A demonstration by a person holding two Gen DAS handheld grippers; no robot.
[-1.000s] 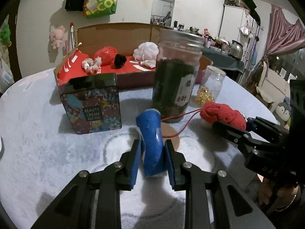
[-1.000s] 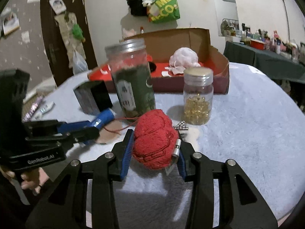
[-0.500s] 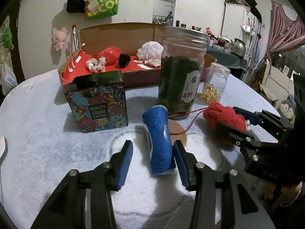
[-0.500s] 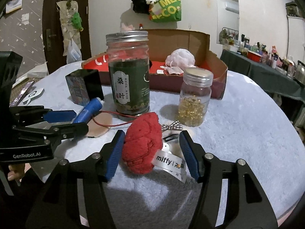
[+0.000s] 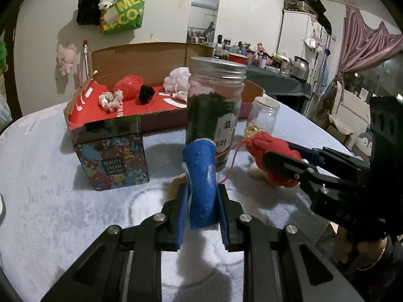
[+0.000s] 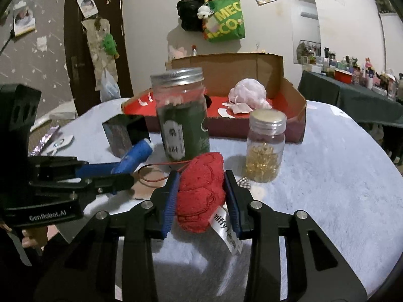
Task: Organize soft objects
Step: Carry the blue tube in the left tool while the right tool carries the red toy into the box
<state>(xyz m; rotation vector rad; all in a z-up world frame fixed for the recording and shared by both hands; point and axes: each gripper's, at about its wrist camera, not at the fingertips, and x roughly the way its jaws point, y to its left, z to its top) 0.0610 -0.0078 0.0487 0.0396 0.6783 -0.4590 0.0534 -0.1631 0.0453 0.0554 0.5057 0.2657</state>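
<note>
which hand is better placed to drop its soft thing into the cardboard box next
Right, narrowly. The right gripper holds the red plush with open table toward the cardboard box; the left gripper with the blue roll faces the tall jar.

Blue felt roll (image 5: 201, 188): upright, gripped, near centre. Red knitted plush (image 6: 201, 196): gripped, white tag, right of roll.

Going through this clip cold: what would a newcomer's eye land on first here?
Probably the two bright soft things held up front: the left gripper is shut on a blue felt roll, and the right gripper on a red knitted toy, a thin red cord running between them. Just behind stands a tall jar, with an open cardboard box of soft things farther back.
</note>
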